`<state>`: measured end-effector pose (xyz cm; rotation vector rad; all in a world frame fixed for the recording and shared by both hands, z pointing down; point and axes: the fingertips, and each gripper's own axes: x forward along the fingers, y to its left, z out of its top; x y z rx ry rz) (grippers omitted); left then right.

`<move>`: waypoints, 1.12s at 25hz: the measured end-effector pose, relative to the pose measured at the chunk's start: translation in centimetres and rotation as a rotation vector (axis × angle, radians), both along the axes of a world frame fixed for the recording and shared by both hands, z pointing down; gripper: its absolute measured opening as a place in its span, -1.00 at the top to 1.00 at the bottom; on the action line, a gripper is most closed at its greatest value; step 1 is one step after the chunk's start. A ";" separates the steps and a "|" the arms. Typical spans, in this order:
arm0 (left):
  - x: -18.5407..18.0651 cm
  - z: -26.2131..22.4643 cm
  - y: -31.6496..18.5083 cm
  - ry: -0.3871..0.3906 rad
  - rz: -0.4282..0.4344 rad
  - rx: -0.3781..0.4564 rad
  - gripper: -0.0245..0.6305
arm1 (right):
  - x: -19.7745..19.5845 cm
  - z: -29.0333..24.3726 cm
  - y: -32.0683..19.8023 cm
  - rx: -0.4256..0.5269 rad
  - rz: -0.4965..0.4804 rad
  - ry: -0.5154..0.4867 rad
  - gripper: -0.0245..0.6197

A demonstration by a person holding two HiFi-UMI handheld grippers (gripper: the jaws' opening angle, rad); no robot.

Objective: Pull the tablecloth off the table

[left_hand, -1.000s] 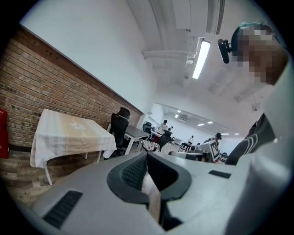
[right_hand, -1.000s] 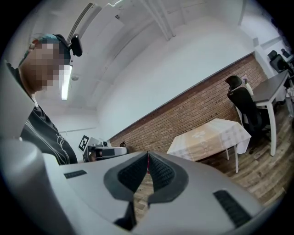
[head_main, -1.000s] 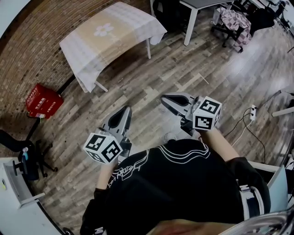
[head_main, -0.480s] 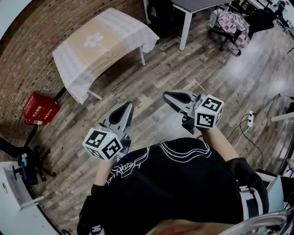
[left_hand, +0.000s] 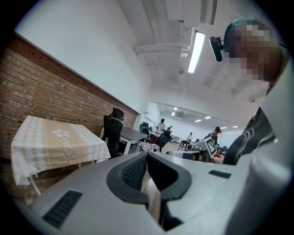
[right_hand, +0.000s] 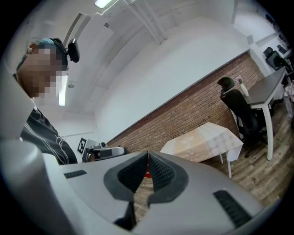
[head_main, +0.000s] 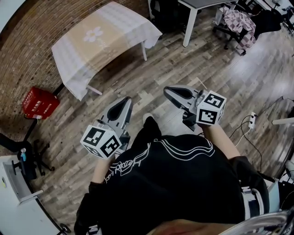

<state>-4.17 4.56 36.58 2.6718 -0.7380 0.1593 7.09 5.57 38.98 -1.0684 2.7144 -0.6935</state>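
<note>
A small table draped in a white and beige tablecloth [head_main: 98, 39] with a flower print stands against the brick wall, far ahead of me. The same tablecloth [left_hand: 55, 142] hangs at the left of the left gripper view, and the tablecloth [right_hand: 204, 142] sits right of centre in the right gripper view. My left gripper [head_main: 125, 102] is shut and empty, held in the air in front of my chest. My right gripper [head_main: 168, 91] is also shut and empty, level with the left one. Both are well short of the table.
A red box [head_main: 40, 102] lies on the wooden floor near the brick wall. A white-legged desk [head_main: 193, 13] and a chair with patterned cloth [head_main: 239, 20] stand at the back right. A black stool base [head_main: 27, 158] is at the left. Cables and a power strip [head_main: 251, 117] lie right.
The view has shifted as I step forward; a shoe now shows between the grippers. Both grippers stay shut and held in front of me.
</note>
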 end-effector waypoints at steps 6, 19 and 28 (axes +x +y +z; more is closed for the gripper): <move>0.0 2.1 -5.2 0.020 -0.008 -0.037 0.91 | 0.1 1.3 -5.1 -0.030 0.005 0.010 0.93; -4.3 2.7 -24.7 0.111 -0.103 -0.082 0.91 | -3.1 1.5 -25.3 -0.091 -0.064 0.024 0.93; -10.6 3.8 -33.5 0.087 -0.257 -0.079 0.90 | -6.6 1.7 -35.7 -0.106 -0.123 0.048 0.93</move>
